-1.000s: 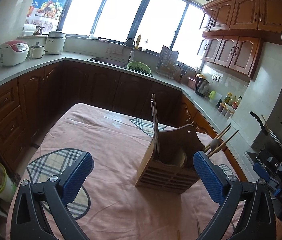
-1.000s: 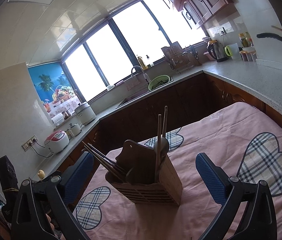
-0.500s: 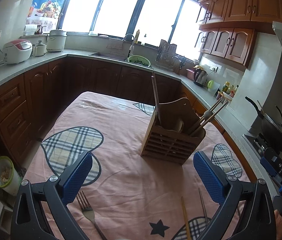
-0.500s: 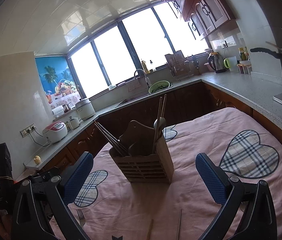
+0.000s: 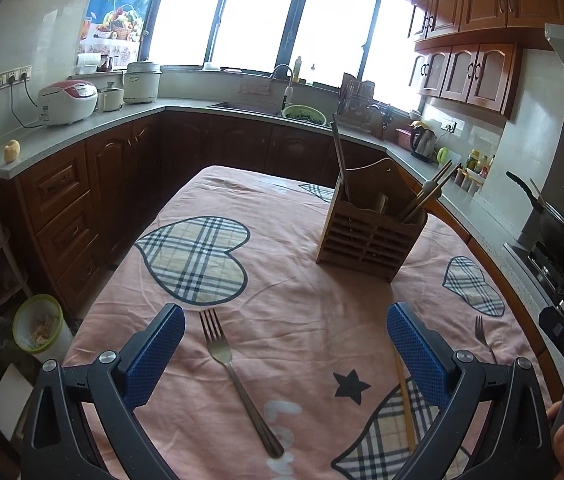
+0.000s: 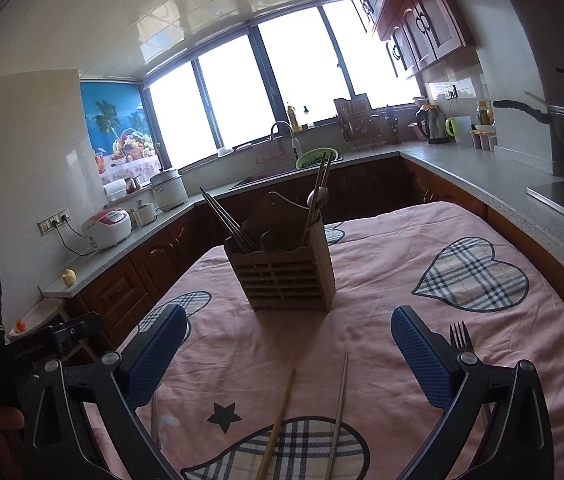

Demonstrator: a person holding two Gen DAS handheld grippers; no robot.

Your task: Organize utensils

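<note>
Lying flat on the pink tablecloth with plaid hearts (image 5: 302, 320), the slim stainless-steel fork (image 5: 238, 380) sits between the pads of the left gripper (image 5: 284, 356), tines pointing away. Judged from its look, the fork is light, rigid and smooth, likely to slip and to sit too low for an easy pinch; the narrow handle near mid-length appears the best place to grip. The left gripper stands wide open and holds nothing.

The right gripper (image 6: 288, 360) is equally wide open and empty. Below it lie a pale wooden chopstick (image 6: 278, 424) and a thin metal chopstick (image 6: 338, 412), both light, stiff and prone to rolling. A second steel fork (image 6: 459, 336) lies just beside its right pad.

The slatted wooden utensil holder (image 5: 368, 232) stands upright, well apart from the grippers. It contains upright chopsticks at each end and a spoon.
</note>
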